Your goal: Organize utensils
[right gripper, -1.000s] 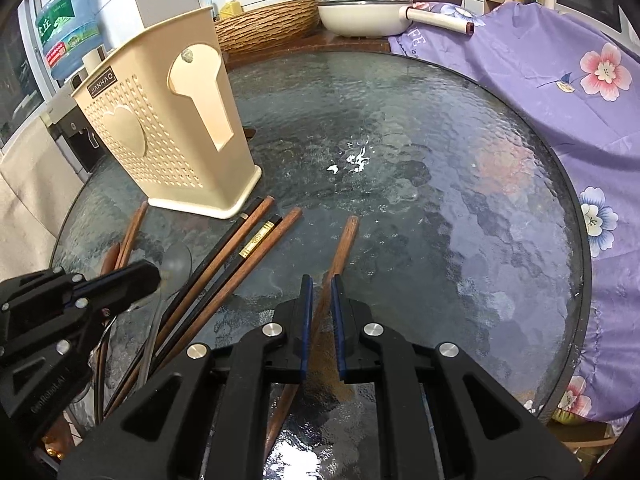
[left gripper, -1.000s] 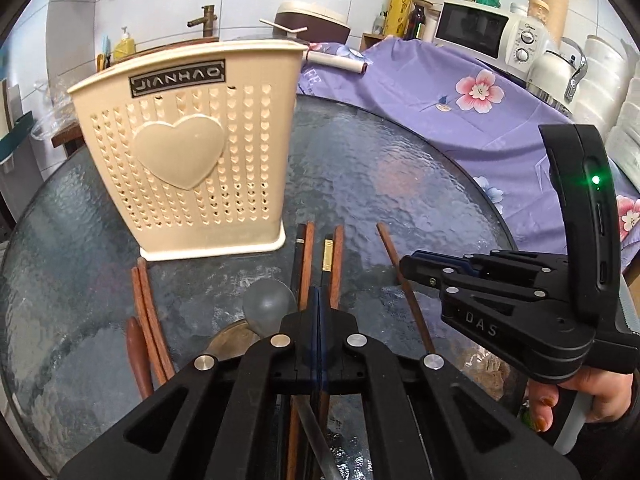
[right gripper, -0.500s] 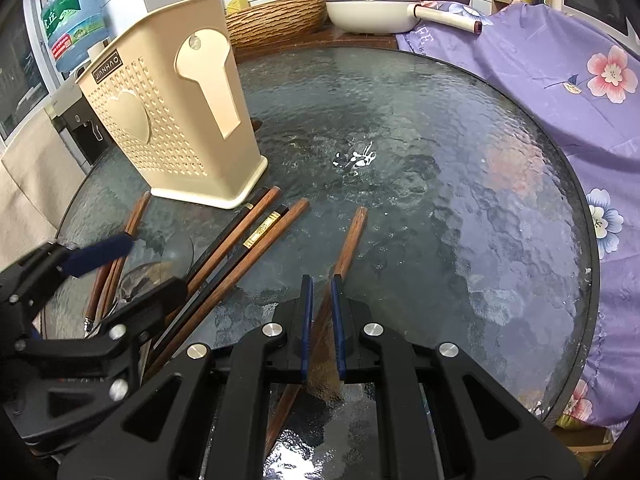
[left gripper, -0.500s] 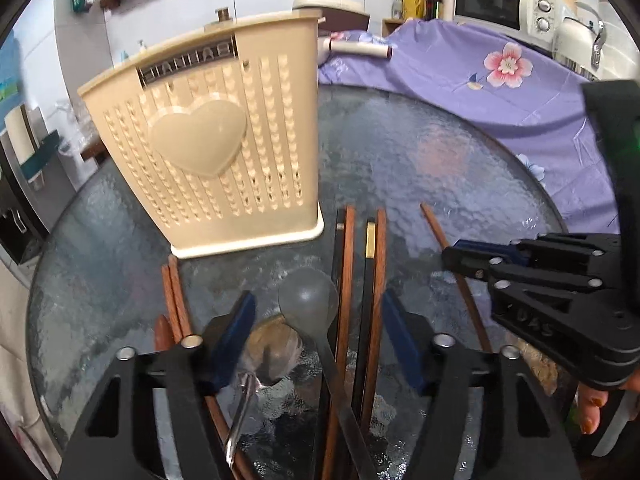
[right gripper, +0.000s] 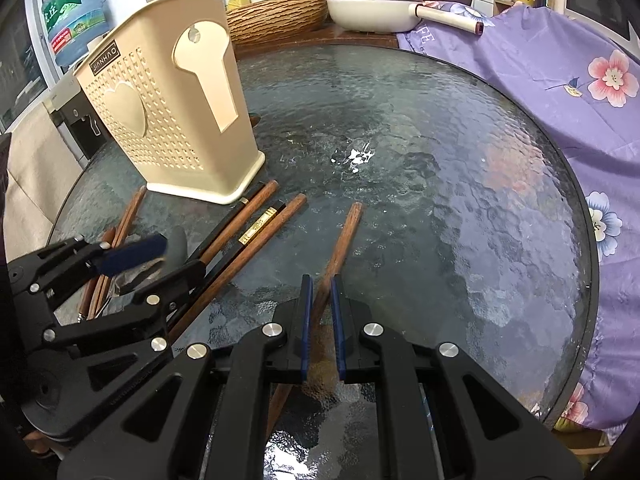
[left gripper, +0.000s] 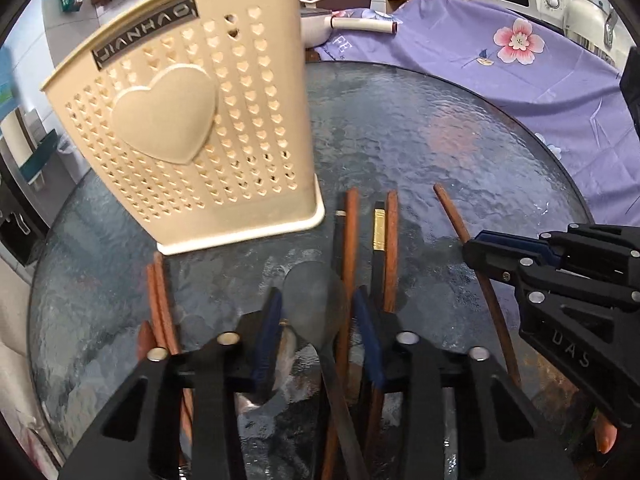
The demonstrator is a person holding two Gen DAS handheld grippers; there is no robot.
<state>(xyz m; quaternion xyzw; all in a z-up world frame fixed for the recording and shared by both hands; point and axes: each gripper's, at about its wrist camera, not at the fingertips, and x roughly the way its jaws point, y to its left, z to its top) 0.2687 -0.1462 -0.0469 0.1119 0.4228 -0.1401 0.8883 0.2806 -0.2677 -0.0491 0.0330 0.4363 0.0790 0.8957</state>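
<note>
A round glass table (right gripper: pixel 440 168) stands in a kitchen, with a purple flowered cloth (right gripper: pixel 560 80) beside it. A beige utensil holder (left gripper: pixel 192 120) stands upright on the glass, and chopsticks (left gripper: pixel 390 248) and a metal spoon (left gripper: pixel 316 300) lie just in front of it. The left gripper (left gripper: pixel 316 316) hangs over the spoon's bowl, its jaws closing with the bowl between them but not yet pinched. The right gripper (right gripper: pixel 320 308) is nearly shut on a single brown chopstick (right gripper: pixel 344 236) lying apart from the rest.
</note>
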